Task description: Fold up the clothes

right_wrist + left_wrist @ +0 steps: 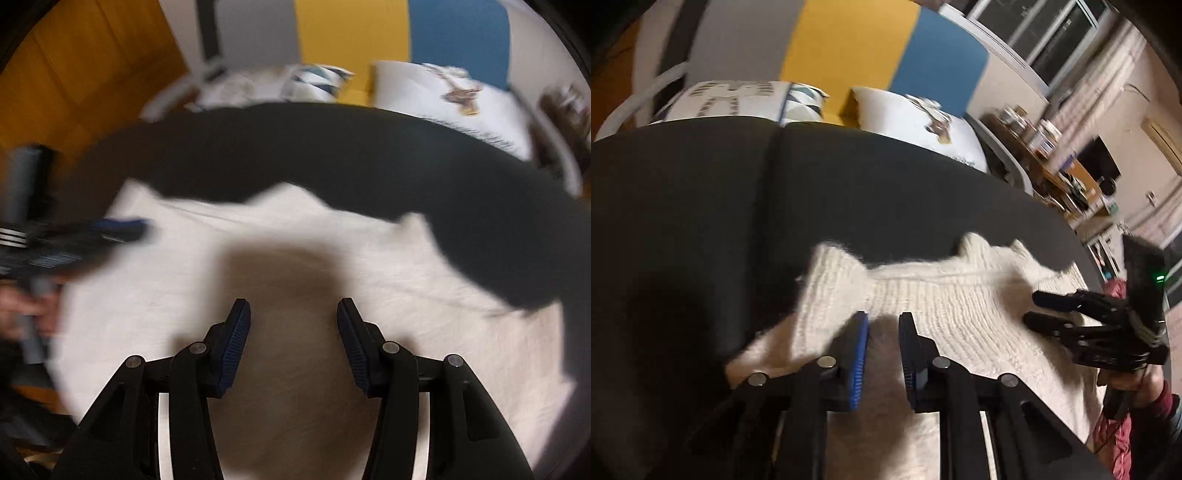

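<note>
Lying spread across a dark sofa seat [701,206] is one white knitted sweater [960,314], ribbed, its far edge uneven with small peaks standing up against the dark upholstery. In the right wrist view the same sweater [314,236] fills the middle and lower part of the picture, blurred, with a grey shadow on it just ahead of the fingers.

Left gripper [883,321]: black frame, blue ribbed pads, fingers a small way apart with white knit showing in the gap between them; whether the tips touch the cloth cannot be told. It sits over the near left part of the sweater, close to where the knit narrows into a sleeve-like flap. From the right wrist view it appears at the left edge [122,229], heavily blurred, over the sweater's left side.

Right gripper [293,314]: same build, fingers spread wide, nothing between them, poised over the middle of the sweater. In the left wrist view it enters from the right [1034,308], fingers lying close above or on the knit, parted, held by a hand [1134,384] with a dark red sleeve.

Seat seam [772,173]: one vertical line dividing the dark cushions.

Two white printed pillows [746,99] [923,118] stand behind the seat against its back edge, side by side.

Wall panels behind: grey, yellow [849,48] and blue [938,62], in that order left to right.

Cluttered wooden shelf [1052,166] at the far right of the left wrist view, contents too small to tell.
</note>
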Demonstrator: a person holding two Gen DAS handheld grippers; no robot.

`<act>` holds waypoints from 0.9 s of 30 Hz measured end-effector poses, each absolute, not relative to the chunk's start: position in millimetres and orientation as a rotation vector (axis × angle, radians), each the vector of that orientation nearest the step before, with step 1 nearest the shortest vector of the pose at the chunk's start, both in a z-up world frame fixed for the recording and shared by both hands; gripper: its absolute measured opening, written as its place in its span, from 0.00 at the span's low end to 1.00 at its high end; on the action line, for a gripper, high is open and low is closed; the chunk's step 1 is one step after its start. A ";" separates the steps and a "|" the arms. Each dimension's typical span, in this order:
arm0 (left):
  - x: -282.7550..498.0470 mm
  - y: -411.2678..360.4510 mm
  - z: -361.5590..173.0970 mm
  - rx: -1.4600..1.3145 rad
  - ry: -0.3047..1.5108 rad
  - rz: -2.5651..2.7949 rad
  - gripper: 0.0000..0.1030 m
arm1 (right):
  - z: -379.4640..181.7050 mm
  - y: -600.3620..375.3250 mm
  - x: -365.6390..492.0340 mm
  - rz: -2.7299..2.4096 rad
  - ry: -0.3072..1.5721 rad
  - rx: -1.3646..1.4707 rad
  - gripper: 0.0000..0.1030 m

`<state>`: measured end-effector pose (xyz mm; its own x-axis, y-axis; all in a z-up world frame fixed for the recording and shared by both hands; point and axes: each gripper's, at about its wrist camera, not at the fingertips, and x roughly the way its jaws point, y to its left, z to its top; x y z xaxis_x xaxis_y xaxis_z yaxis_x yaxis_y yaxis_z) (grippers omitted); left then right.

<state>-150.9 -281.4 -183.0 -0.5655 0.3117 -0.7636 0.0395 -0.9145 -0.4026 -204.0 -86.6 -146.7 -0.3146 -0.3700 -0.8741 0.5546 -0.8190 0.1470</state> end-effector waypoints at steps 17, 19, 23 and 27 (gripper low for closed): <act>-212.7 -148.8 -170.8 -1.312 0.245 2.097 0.33 | -126.8 -9.5 -211.1 -2.071 0.036 1.397 0.62; -216.0 -144.0 -182.1 -1.342 0.322 2.072 0.33 | -132.7 -10.0 -210.8 -2.045 0.056 1.408 0.63; -210.6 -143.4 -183.6 -1.322 0.316 2.121 0.13 | -139.7 -19.3 -202.0 -2.065 0.139 1.375 0.63; -202.5 -151.4 -179.8 -1.247 0.266 2.263 0.03 | -137.1 -27.2 -192.9 -2.101 0.216 1.315 0.32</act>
